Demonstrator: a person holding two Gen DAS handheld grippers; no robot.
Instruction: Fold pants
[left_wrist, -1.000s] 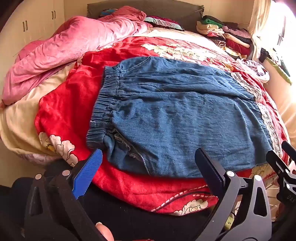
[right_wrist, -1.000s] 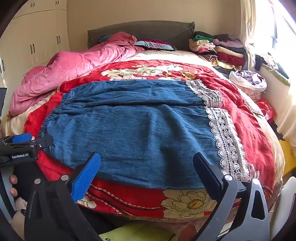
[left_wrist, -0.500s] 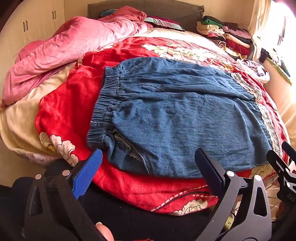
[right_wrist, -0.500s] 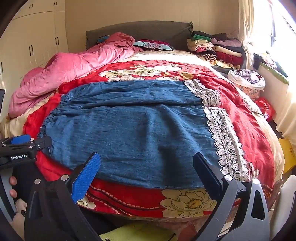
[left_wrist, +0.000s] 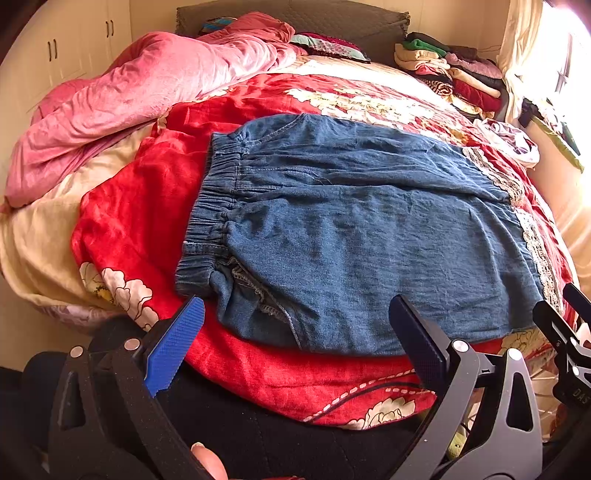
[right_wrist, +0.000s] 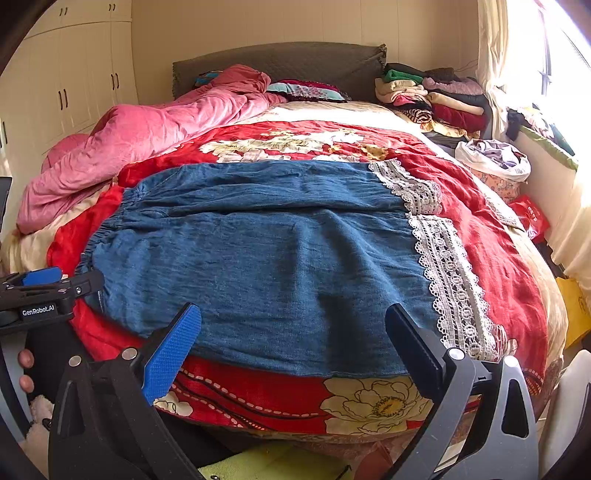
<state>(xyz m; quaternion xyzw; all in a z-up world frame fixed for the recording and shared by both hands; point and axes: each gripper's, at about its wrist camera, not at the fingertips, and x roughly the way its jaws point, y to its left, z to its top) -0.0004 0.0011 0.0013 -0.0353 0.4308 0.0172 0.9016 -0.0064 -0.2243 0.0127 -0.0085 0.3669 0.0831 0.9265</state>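
Blue denim pants (left_wrist: 362, 236) (right_wrist: 266, 258) lie flat on a red flowered bedspread (left_wrist: 147, 206), elastic waistband at the left, white lace hems (right_wrist: 450, 280) at the right. One leg lies over the other along the length. My left gripper (left_wrist: 295, 325) hovers open just short of the near edge by the waistband, holding nothing. My right gripper (right_wrist: 295, 332) hangs open above the near edge of the leg, nothing between its fingers. The left gripper (right_wrist: 40, 291) also shows at the left rim of the right wrist view.
A crumpled pink quilt (right_wrist: 147, 136) fills the bed's far left. Folded clothes (right_wrist: 432, 96) are stacked at the far right by the headboard. A white bag of laundry (right_wrist: 495, 158) sits beside the bed on the right. Cupboards line the left wall.
The right wrist view has drifted slightly and the left gripper in it has shifted a little. The pants lie as before. Both grippers stay open.
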